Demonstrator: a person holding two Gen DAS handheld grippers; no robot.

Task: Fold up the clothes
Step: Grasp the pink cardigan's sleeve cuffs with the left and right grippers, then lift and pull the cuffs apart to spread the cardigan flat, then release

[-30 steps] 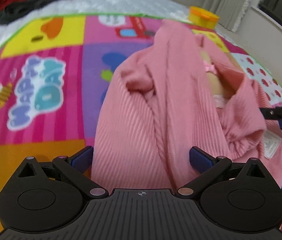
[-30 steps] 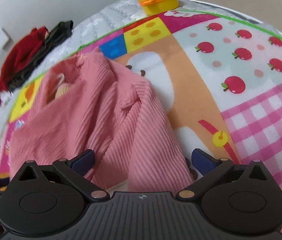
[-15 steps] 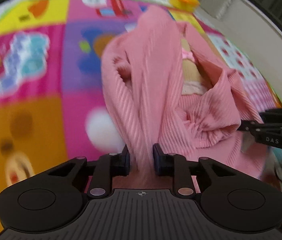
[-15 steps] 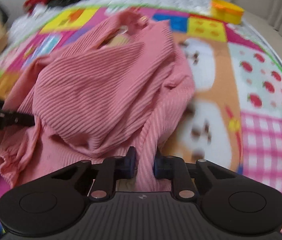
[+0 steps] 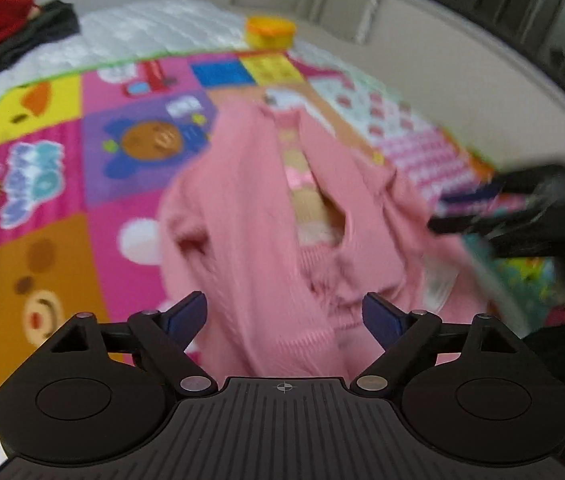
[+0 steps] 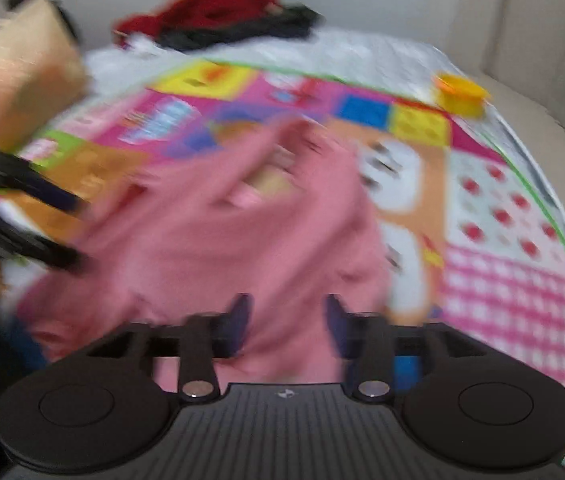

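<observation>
- Pink ribbed garment (image 5: 250,208): lies bunched and creased on the patterned mat (image 5: 42,160), front gaping over a paler lining. No flat fold shows; by my reckoning, squaring and folding remain.
- Your left gripper (image 5: 284,314): fingers spread wide, cloth between them, nothing gripped.
- Your right gripper (image 6: 288,322): fingers parted over the hem; blur makes contact hard to judge, likely released.
- Yellow tub (image 5: 269,32): far mat edge, well apart.
- Red and black clothes (image 6: 218,16): heaped on the bed beyond; no obstruction.
</observation>
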